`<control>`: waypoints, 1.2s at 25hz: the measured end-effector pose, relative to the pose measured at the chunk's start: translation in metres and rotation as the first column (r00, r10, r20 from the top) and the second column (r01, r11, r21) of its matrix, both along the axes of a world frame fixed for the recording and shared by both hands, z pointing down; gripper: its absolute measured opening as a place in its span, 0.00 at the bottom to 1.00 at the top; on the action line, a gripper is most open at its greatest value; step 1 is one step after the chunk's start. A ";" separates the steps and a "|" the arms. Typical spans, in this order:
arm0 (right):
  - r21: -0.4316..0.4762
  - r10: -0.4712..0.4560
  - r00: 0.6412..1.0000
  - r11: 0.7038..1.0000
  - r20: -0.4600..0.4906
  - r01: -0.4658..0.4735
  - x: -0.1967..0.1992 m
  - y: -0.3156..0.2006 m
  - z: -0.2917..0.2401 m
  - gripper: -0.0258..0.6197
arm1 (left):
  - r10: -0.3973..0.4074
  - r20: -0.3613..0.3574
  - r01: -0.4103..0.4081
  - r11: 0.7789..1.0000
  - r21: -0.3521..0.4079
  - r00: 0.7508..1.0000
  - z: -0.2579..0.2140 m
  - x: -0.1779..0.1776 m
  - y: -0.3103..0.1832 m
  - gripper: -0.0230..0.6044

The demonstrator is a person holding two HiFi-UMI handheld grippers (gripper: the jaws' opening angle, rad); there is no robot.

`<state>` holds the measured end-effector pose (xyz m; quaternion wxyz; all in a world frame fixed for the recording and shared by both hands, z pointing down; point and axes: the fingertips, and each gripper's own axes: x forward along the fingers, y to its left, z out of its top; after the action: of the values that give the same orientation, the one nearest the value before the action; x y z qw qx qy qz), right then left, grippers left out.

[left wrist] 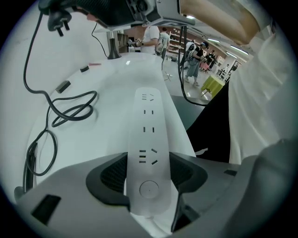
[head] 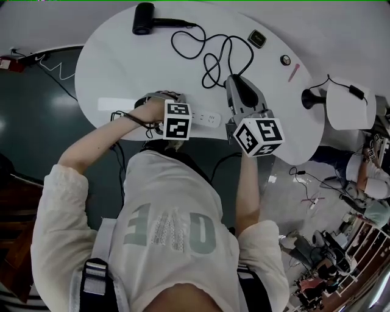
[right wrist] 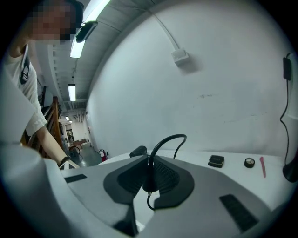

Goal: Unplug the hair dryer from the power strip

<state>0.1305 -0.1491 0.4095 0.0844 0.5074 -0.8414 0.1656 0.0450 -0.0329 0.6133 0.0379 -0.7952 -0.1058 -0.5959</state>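
Clamped between the nearly closed jaws of the right gripper [right wrist: 150, 183] is the hair dryer's black plug [left wrist: 59, 22]. It is raised above the table with its prongs bare in the air, apart from the power strip [left wrist: 146, 153]. From the plug the black cord [head: 213, 58] drops and runs in loose loops across the white oval table [head: 122, 61] to the hair dryer [head: 146, 18], which lies on its side at the far edge, well apart from both grippers. The left gripper [left wrist: 148, 173] points steeply down and has its pads pressed on both long sides of the white power strip at the end with the round button, pinning it flat near the table's near edge. Further right on the table lie a small black box [head: 256, 38], a small round thing [head: 285, 60] and a pink stick [head: 294, 72]
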 end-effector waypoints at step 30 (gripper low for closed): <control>-0.408 0.365 0.923 0.866 0.122 -0.289 0.068 -0.017 0.122 0.35 | 0.000 -0.002 0.000 1.000 -0.002 1.000 -0.001 -0.004 -0.002 0.44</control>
<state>0.1983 -0.1663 0.5311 0.0694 0.5981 -0.6982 0.3873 0.0415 -0.0351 0.6123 0.0370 -0.7958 -0.1064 -0.5950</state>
